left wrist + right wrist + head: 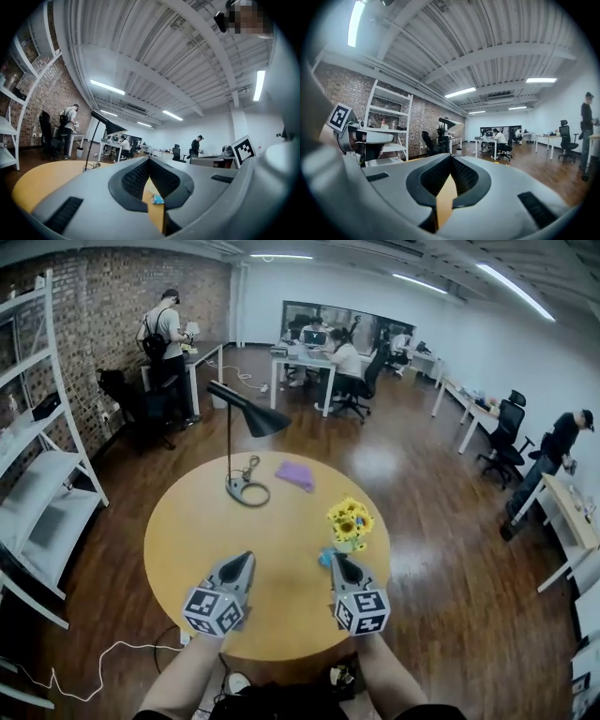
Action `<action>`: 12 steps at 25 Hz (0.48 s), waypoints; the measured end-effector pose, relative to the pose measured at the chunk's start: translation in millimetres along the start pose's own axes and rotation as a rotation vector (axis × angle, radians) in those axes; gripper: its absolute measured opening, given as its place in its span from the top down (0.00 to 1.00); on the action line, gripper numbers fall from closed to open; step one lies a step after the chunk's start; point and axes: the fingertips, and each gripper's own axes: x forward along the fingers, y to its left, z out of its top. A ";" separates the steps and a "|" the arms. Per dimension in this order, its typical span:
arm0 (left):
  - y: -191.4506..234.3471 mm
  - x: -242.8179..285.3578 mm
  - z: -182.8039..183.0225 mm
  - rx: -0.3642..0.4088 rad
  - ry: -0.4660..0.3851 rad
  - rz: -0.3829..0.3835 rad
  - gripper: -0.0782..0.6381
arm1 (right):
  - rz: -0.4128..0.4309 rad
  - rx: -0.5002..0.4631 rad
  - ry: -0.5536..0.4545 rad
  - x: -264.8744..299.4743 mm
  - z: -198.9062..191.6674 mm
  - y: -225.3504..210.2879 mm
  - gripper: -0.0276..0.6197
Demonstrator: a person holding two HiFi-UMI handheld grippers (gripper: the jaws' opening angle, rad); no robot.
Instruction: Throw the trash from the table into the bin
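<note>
Trash sits in two places on a round wooden table [187,521] in a large open office with a dark wood floor. A black desk lamp [253,416] stands at the table's far side, its round base with a coiled cord beside it. Over the near edge, two hands hold the left gripper [248,557] and the right gripper [337,559], side by side and pointing away across the table. Each has its jaws pressed together with nothing between them. A small vase of sunflowers [350,519] stands just beyond the right gripper. A crumpled purple piece [294,474] lies to the right of the lamp's base. A small blue wrapper [325,557] lies next to the vase, just beside the right gripper's tip.
</note>
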 end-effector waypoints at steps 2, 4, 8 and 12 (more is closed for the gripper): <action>24.9 -10.7 8.5 0.002 -0.016 0.039 0.89 | 0.038 -0.022 -0.005 19.1 6.7 19.9 0.96; 44.4 -23.1 16.5 0.014 -0.038 0.073 0.89 | 0.060 -0.032 -0.014 34.0 10.9 36.6 0.96; 74.3 -47.7 30.2 0.071 -0.079 0.145 0.89 | 0.076 -0.031 -0.034 55.5 13.2 58.2 0.96; 107.7 -63.8 32.6 0.051 -0.086 0.195 0.89 | 0.089 -0.031 -0.030 71.8 10.4 74.8 0.96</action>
